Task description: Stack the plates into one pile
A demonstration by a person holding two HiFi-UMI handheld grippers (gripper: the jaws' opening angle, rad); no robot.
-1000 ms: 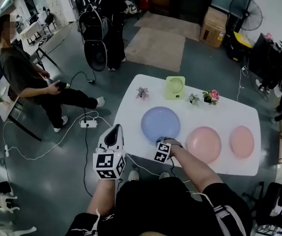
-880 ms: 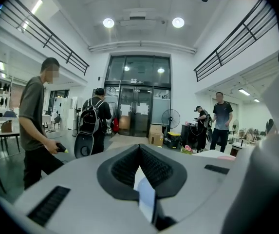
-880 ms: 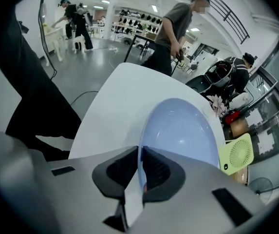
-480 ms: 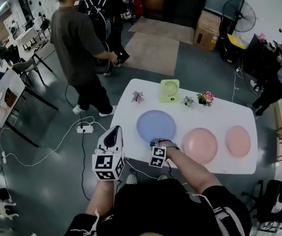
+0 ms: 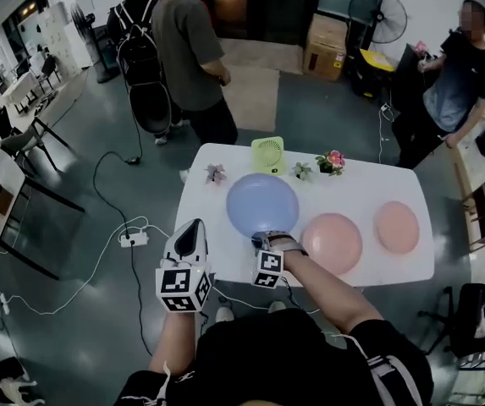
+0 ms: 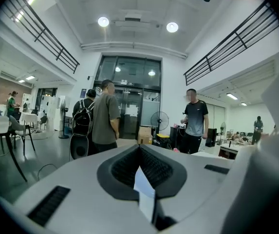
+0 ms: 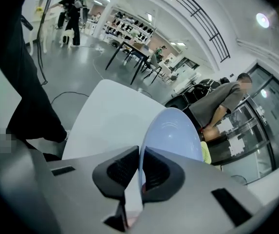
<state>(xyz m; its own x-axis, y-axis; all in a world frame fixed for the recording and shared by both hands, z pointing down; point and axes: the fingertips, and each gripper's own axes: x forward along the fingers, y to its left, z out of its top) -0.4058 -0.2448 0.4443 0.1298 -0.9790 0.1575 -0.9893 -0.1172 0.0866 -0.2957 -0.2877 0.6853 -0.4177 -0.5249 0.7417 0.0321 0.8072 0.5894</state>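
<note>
Your right gripper (image 7: 140, 155) clamps the blue plate (image 7: 176, 133) by its rim, left gripper (image 6: 139, 150) clenched empty; swinging fast could slip it.

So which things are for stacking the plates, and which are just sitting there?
For the job: blue plate, held by the right gripper; big pink plate; small pink plate.
Just lying about: green fan; pink flowers; two small plants.

White table (image 5: 206, 214): large pink plate (image 5: 332, 242), small pink plate (image 5: 396, 227) right; green fan (image 5: 267, 155), three small plants (image 5: 217, 173) at far edge.
</note>
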